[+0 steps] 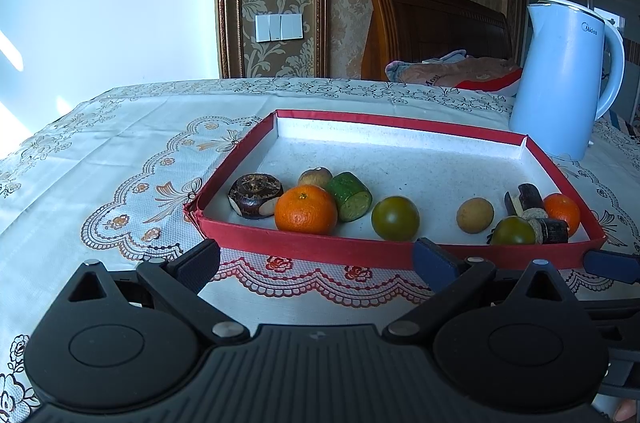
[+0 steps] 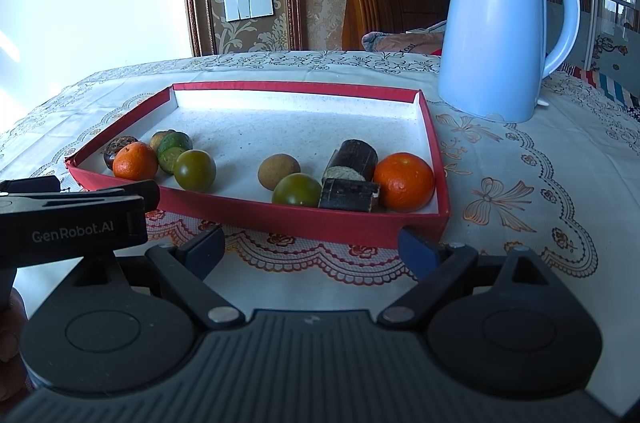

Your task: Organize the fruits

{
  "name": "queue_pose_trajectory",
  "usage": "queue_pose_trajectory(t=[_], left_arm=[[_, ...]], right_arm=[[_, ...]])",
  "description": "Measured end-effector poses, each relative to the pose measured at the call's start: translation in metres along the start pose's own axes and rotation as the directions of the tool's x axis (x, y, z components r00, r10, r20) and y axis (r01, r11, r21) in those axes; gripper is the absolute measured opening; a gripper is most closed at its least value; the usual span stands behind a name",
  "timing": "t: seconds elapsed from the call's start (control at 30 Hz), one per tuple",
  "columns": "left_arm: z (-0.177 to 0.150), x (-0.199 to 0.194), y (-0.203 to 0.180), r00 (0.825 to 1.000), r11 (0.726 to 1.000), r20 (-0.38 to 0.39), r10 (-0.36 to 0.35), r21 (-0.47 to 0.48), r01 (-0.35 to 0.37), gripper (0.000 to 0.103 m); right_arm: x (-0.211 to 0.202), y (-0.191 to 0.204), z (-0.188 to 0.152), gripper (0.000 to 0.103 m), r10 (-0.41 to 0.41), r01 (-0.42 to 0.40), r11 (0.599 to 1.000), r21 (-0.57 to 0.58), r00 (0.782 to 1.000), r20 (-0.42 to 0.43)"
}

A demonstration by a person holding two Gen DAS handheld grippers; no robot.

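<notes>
Both tongs hovered over the patterned tablecloth [image 1: 120, 127] just short of the near wall of the red tray [image 1: 304, 247], each with its jaws spread wide and nothing between them. The left gripper [image 1: 316, 259] faced the tray's near left part; the right gripper [image 2: 310, 243] faced its near right part.

All the fruits lay inside the tray, beyond the fingertips and apart from them. Nearest the left tongs sat an orange [image 1: 306, 209], with a dark brown disc-shaped piece [image 1: 254, 195] to its left, a cut green piece [image 1: 350, 196] to its right and a green-brown round fruit [image 1: 395, 218] further right. Ahead of the right tongs lay a tan round fruit [image 2: 279, 171], another green-brown fruit [image 2: 297, 189], two dark cut stalk pieces [image 2: 352, 179] and a second orange [image 2: 405, 182] in the near right corner. A pale blue kettle [image 2: 492, 35] stood on the cloth beyond the tray's far right corner.
</notes>
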State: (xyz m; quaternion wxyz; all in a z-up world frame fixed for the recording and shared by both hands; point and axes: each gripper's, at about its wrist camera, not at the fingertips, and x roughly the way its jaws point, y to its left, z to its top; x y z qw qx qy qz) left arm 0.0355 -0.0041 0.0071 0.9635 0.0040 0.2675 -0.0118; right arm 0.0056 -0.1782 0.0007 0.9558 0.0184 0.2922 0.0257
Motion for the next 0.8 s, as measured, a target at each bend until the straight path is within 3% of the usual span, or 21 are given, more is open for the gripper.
queue_pose_trajectory(t=[0.8], left_arm=[[-0.0018,-0.0085,-0.0050,0.997,0.999,0.063,0.039,0.015,-0.040,0.103]], right_arm=[[-0.0016,-0.0002,0.0024,0.093,0.002,-0.002,1.000,-0.001,1.000,0.004]])
